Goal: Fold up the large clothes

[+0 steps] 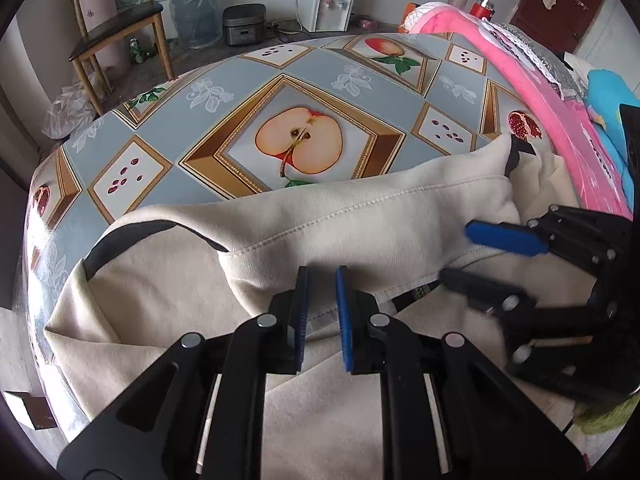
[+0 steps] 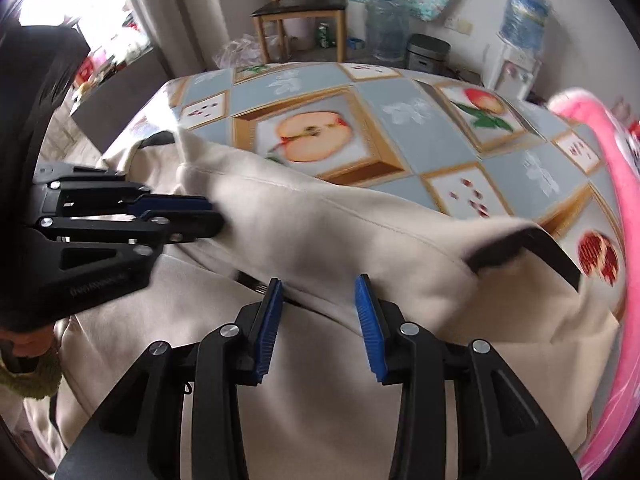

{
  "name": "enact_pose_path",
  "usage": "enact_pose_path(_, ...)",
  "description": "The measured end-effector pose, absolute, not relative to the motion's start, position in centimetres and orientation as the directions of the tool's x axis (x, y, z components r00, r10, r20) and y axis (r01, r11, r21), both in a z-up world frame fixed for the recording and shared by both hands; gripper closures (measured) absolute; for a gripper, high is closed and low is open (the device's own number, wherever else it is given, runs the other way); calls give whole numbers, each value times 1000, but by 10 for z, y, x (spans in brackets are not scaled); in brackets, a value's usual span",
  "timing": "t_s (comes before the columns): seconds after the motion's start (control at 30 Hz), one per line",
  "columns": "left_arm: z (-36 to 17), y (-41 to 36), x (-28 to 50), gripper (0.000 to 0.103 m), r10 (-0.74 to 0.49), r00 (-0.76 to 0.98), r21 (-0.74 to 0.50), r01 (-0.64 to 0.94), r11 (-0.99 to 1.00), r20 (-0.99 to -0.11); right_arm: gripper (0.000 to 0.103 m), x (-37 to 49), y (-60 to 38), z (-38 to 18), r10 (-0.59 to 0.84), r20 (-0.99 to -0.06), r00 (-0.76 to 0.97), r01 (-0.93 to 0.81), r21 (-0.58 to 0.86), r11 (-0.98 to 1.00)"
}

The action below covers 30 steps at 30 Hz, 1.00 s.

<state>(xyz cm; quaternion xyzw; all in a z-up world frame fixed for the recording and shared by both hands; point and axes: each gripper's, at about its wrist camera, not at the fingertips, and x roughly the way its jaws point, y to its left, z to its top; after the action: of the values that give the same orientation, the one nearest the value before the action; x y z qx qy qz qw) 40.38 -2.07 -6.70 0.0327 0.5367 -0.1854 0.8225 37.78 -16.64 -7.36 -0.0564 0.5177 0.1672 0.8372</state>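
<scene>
A large cream garment with black trim (image 1: 360,216) lies on a table with a fruit-print cloth (image 1: 248,92); it also shows in the right wrist view (image 2: 320,216). A folded-over band of it runs across both views. My left gripper (image 1: 322,276) sits at the near edge of that fold with a narrow gap between its jaws and holds nothing; it shows at the left of the right wrist view (image 2: 212,214). My right gripper (image 2: 318,284) is open at the same fold edge, empty. It shows at the right of the left wrist view (image 1: 456,254).
A pink padded edge (image 1: 520,80) runs along the table's right side. A wooden chair (image 1: 116,28), water jugs (image 1: 198,14), a rice cooker (image 1: 244,24) and a water dispenser (image 1: 326,4) stand on the floor beyond the table.
</scene>
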Motion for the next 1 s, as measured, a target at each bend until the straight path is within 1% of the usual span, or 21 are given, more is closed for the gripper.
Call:
enact_pose_path(0.07,-67,-21,403,88,-269,360,-140,346,928,-893,68,379,-182,-73,226,-884,410,-309,99,946)
enact_pose_path(0.17,-68,-22,402,88,-270,371,-137,349,927,-888,68,384,-194,-78,240,-884,402,-289,126,949)
enact_pose_path(0.3,-69,-22,400,89,-272,384,-134,349,928,-883,68,387,-184,-77,199,-893,403,-316,68,946)
enact_pose_path(0.4,-69,-20,400,89,-281,382,-147,343,928,-880,68,389,-191,-71,191,-896,400,-286,76,955)
enact_pose_path(0.47,-69,-18,399,89,-289,390,-154,343,927,-874,68,386,-196,-61,202,-883,423,-267,92,959)
enact_pose_path(0.57,-70,-14,397,89,-311,396,-175,342,923,-864,68,384,-203,-50,189,-870,455,-252,77,965)
enact_pose_path(0.67,-71,-8,400,89,-349,388,-231,319,919,-853,68,389,-212,-38,245,-852,463,-223,156,962)
enact_pose_path(0.77,-73,-2,401,89,-383,386,-274,307,911,-840,68,395,-199,-27,354,-811,466,-263,255,931)
enact_pose_path(0.9,-74,-2,399,89,-387,392,-276,311,909,-834,68,400,-158,-45,374,-829,415,-340,240,909)
enact_pose_path(1.0,-73,-2,399,89,-387,390,-274,315,909,-836,68,405,-146,-80,302,-883,360,-335,180,925)
